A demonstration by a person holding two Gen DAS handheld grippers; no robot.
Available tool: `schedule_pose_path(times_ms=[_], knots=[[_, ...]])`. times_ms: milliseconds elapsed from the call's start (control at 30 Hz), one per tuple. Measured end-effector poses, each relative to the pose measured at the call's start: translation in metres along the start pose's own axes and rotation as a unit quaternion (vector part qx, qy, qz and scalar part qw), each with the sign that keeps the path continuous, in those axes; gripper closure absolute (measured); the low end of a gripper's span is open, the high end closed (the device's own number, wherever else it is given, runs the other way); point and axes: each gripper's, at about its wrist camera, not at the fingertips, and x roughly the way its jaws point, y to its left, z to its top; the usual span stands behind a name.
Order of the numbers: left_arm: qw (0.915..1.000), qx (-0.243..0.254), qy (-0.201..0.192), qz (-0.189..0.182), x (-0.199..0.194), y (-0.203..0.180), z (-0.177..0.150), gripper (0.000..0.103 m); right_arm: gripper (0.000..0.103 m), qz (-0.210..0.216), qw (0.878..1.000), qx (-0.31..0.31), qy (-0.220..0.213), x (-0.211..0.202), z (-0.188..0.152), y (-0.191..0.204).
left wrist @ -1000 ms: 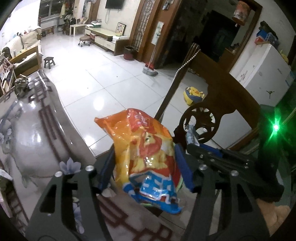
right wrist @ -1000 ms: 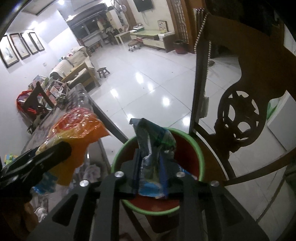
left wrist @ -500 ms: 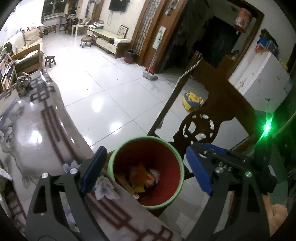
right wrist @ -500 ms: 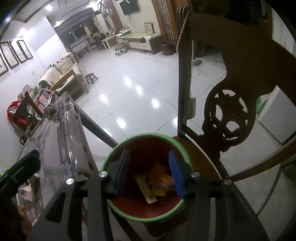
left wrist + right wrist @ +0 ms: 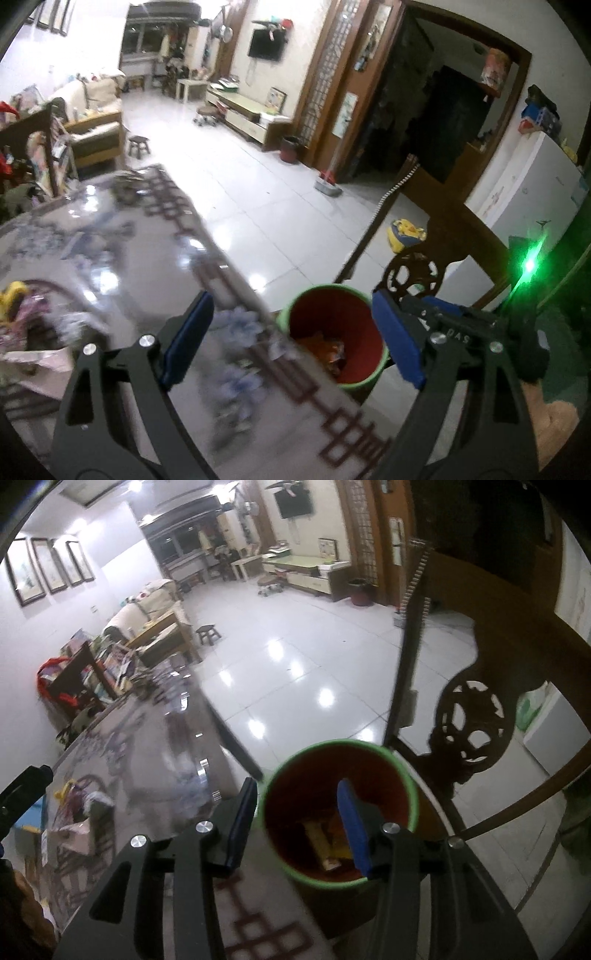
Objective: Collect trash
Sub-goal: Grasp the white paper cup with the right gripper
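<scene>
The left hand-held gripper (image 5: 291,339) is held wide apart, its blue pads (image 5: 186,341) empty, above the near corner of the tabletop (image 5: 122,280) and the bin beside it. The right hand-held gripper (image 5: 297,823) is spread to a moderate width with nothing between its pads (image 5: 352,827); one pad is seen over the tabletop edge, the other over the mouth of the bin. The bin (image 5: 404,775), red inside with a green rim, is set just off the near corner of the tabletop, in front of a carved wooden chair (image 5: 476,716). Discarded wrappers (image 5: 325,350), orange and yellow, are seen lying at the bottom of the bin. The tabletop is covered by a glossy patterned cloth. Further litter (image 5: 79,801), blurred, is noted on the tabletop near its left edge, well apart from the bin; its kind cannot be told. White floor tiles (image 5: 266,206) are visible beyond the tabletop's right edge
</scene>
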Motion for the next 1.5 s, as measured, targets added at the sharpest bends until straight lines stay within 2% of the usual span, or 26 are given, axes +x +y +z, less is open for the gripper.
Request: schedule_pose_path(times_ms=[133, 300, 600, 800, 1000, 1300, 1400, 1500], knots=[[0.9989, 0.001, -0.006, 0.046, -0.043, 0.033, -0.020, 0.018, 0.058, 0.018, 0.999, -0.034, 0.006, -0.008, -0.015, 0.042], [0.9944, -0.023, 0.011, 0.103, -0.090, 0.090, -0.054, 0.018, 0.058, 0.051, 0.996, -0.072, 0.022, -0.010, -0.039, 0.097], [0.9815, -0.089, 0.015, 0.169, -0.153, 0.178, -0.103, 0.018, 0.056, 0.108, 0.979, -0.148, 0.089, 0.009, -0.100, 0.192], [0.9776, -0.113, 0.023, 0.176, -0.171, 0.209, -0.125, 0.018, 0.055, 0.133, 0.962, -0.189, 0.146, 0.023, -0.144, 0.232], [0.9780, -0.119, 0.027, 0.170, -0.170, 0.217, -0.130, 0.018, 0.055, 0.154, 0.950, -0.201, 0.183, 0.039, -0.168, 0.254], [0.9784, -0.124, 0.024, 0.164, -0.170, 0.227, -0.129, 0.018, 0.056, 0.145, 0.940, -0.207, 0.229, 0.079, -0.179, 0.266], [0.9771, -0.135, 0.027, 0.162, -0.166, 0.231, -0.131, 0.018, 0.061, 0.163, 0.936, -0.199, 0.240, 0.087, -0.180, 0.266], [0.9750, -0.152, 0.032, 0.159, -0.159, 0.237, -0.133, 0.018, 0.062, 0.171, 0.934, -0.199, 0.242, 0.089, -0.178, 0.266]])
